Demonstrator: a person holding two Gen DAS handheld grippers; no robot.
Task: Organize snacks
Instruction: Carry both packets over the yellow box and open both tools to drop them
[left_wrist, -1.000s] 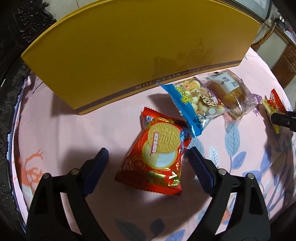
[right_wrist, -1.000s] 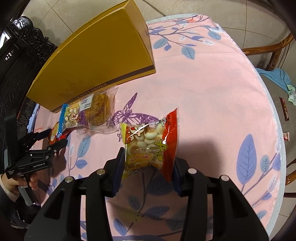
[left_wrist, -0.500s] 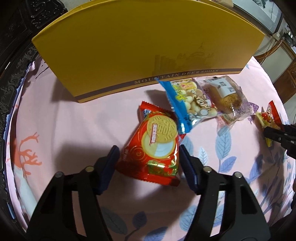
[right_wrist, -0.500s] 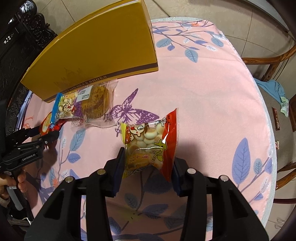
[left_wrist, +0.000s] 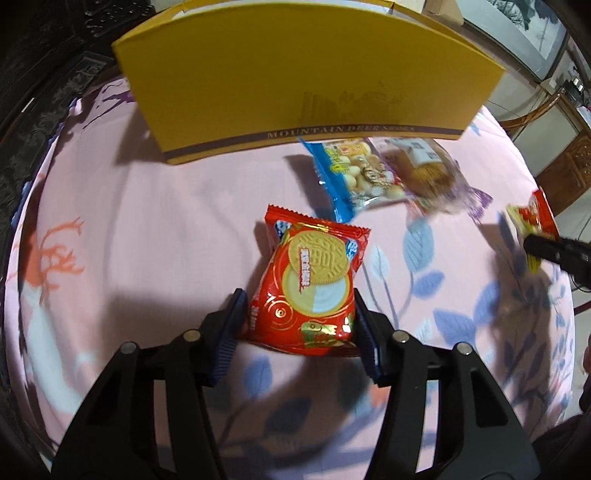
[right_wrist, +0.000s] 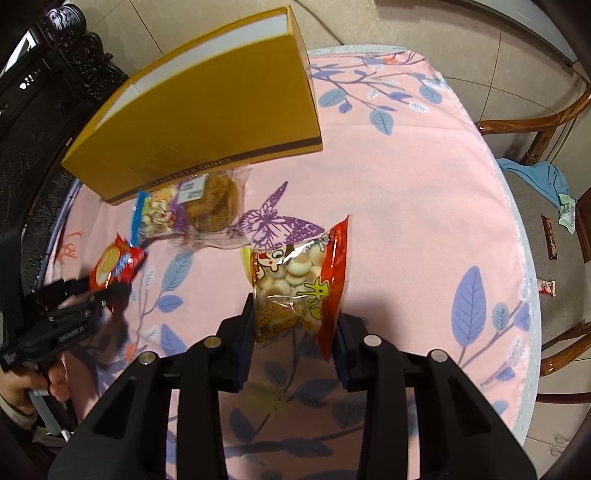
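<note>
A red cookie packet sits between the blue pads of my left gripper. Its jaws are closing and both pads press the packet's sides. The right wrist view shows the same packet at the tips of the left gripper, low over the pink tablecloth. My right gripper grips a red-and-yellow packet of biscuit balls held above the cloth, its jaws still closing a little. A blue biscuit packet and a clear-wrapped cake lie against the yellow box.
The yellow box stands open-topped at the table's far left. Wooden chairs ring the right edge, one with a blue cloth and small wrappers on its seat. Dark carved furniture borders the left.
My left gripper went from wide open around the red cookie packet to pressing its sides and has shifted across the table. My right gripper rose slightly with its packet and squeezed tighter.
</note>
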